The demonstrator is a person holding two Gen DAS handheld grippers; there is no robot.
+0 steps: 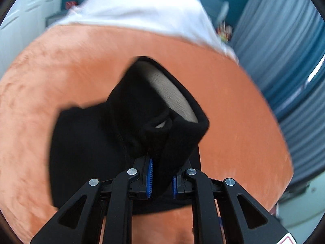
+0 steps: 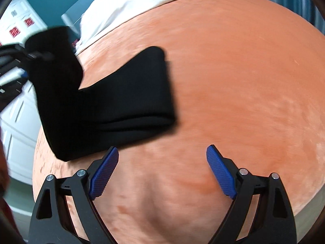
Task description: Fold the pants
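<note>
**Orange blanket, black pants, one end going up**

Orange plush blanket (image 2: 233, 81) fills both views, white sheet (image 1: 142, 6) beyond it, blue curtains (image 1: 284, 40) off to the side. On it lie the black pants (image 2: 126, 99), already doubled into a thick band, and one end is lifted off the bed.

The left gripper (image 1: 161, 180) has that end: blue pads clamped tight on a bunched fold of the fabric, pale lining showing inside the open cuff or waistband just ahead of it. It points steeply down, and from the right wrist view it sits high at the far left with cloth hanging below it.

The right gripper (image 2: 162, 170) hovers above bare blanket just beside the near edge of the pants, pitched steeply down too, jaws spread wide with nothing between them.

To fold well from here, I'd say: carry the lifted end across in a smooth arc, keep the edges lined up, and let the right gripper pin or pinch the resting part so the stack doesn't drag. The risk looks like one-sided pulling skewing the bundle.
</note>
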